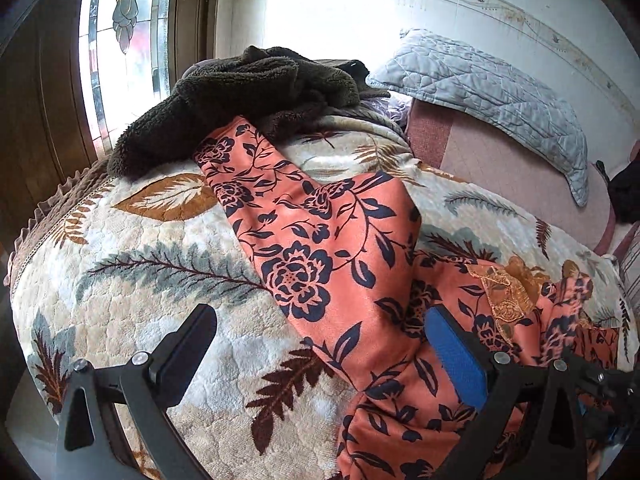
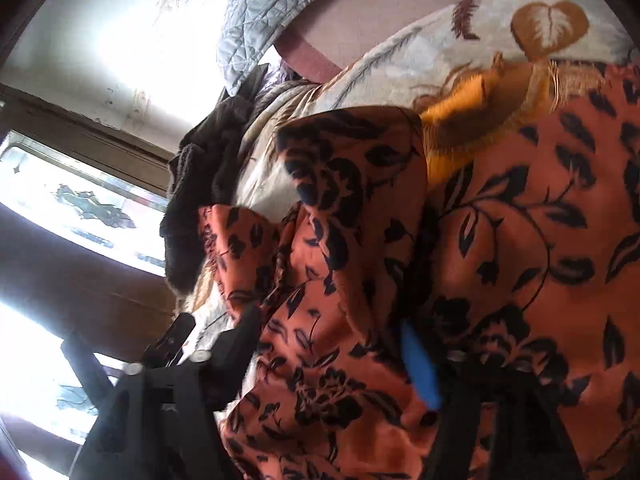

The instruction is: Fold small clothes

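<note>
Left gripper (image 1: 320, 340) hangs over the bed, jaws spread wide; nothing pinched. Black pad on one finger, blue pad (image 1: 456, 354) on the other, the blue one just above the fabric. Orange floral garment (image 1: 320, 248), dark navy flower print, lies spread across the leaf-patterned quilt (image 1: 140, 288). One long narrow part runs up toward the dark brown fleece item (image 1: 248, 96) heaped at the far edge, near the stained-glass window (image 1: 124, 20). Garment's lower right end is bunched, with a gold embroidered patch (image 1: 504, 292) showing. Grey quilted pillow (image 1: 488, 96) rests on the pink sheet beyond the quilt.

Right gripper (image 2: 320, 356), view blurred and tilted: jaws stand apart, fingers either side of a rumpled fold of the same orange cloth (image 2: 520, 240). Fabric sits in the gap, but the pads do not appear to press on it. Blue pad (image 2: 420, 368) is edge-on against the cloth; whether it touches I cannot tell.
</note>
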